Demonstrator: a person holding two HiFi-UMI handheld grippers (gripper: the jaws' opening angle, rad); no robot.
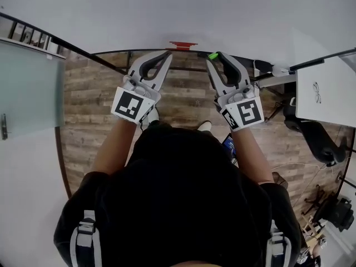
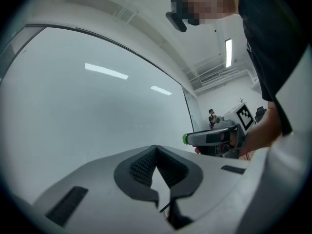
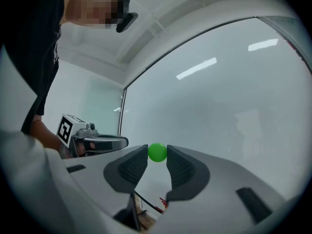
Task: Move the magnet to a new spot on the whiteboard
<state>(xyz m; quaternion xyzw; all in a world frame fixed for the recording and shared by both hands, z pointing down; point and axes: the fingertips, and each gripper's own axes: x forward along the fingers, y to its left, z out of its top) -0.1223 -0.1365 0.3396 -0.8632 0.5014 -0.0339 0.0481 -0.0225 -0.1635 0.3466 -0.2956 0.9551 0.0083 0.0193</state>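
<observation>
Right gripper view: right tongs [image 3: 157, 156] pinch one green magnet [image 3: 157, 151], whiteboard [image 3: 229, 101] ahead.

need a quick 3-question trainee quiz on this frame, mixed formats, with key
1. Multiple choice: what is between the jaws of the right gripper?
A) a red marker
B) a green magnet
C) nothing
2. True or false: the left gripper has its jaws spread wide apart.
3. Fill in: both grippers point toward the large pale ____ in front of the person.

Key: 1 B. 2 False; its jaws meet at the tips with nothing between them. 3 whiteboard.
</observation>
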